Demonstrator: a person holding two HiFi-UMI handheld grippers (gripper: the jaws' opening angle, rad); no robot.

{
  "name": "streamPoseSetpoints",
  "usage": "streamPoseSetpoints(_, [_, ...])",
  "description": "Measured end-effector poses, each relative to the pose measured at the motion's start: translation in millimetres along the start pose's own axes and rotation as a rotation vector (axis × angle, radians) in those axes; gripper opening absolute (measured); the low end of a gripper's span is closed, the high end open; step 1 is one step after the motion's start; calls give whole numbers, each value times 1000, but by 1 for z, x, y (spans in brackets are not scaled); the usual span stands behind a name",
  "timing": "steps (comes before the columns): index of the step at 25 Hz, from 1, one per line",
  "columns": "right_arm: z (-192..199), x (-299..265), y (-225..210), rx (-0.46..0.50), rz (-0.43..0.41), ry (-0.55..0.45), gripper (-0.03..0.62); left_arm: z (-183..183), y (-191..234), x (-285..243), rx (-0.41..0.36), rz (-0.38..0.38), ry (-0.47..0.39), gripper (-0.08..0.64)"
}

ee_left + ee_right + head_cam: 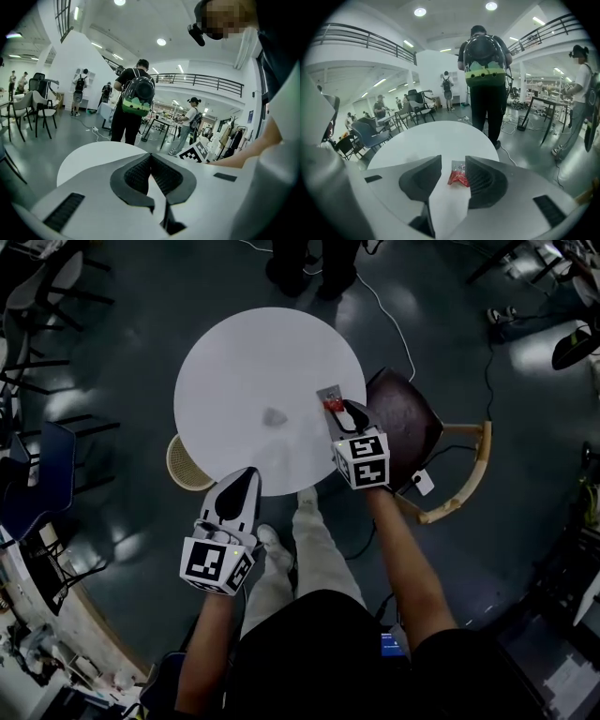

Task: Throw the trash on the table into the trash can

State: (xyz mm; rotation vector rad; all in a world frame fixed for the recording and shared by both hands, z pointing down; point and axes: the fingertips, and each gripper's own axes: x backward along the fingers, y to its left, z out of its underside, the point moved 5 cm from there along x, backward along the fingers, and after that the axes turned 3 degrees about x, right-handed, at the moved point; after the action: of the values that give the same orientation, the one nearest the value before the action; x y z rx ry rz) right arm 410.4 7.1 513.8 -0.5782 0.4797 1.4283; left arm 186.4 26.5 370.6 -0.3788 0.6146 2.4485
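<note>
My right hand-held gripper (453, 158) stands spread astride the red wrapper (458, 177) at the worktop's (253, 362) right edge, placed for pinching, while my left hand-held gripper (151, 155), pressed together and empty, hangs near the bin (186, 465).

A red wrapper (458, 178), a white table (253, 362), black-and-white marker cubes (362, 461), a brown chair (408, 418)

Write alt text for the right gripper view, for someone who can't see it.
The right gripper, fingers apart, frames a red wrapper lying on a round white table. Beyond the table a person with a backpack stands facing away.
</note>
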Motion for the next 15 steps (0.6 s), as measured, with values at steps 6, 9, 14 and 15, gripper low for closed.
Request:
streamPoseSetpoints(6, [22, -37, -8, -5, 42, 93, 233, 12, 5, -8, -4, 2, 28, 15])
streamPoseSetpoints(9, [34, -51, -14, -21, 63, 137, 235, 17, 9, -10, 2, -6, 40, 15])
streamPoseSetpoints(14, [50, -59, -18, -48, 102, 185, 232, 22, 16, -11, 14, -22, 54, 15])
streamPoseSetpoints(15, [50, -58, -17, -47, 107, 184, 224, 21, 17, -11, 15, -24, 54, 15])
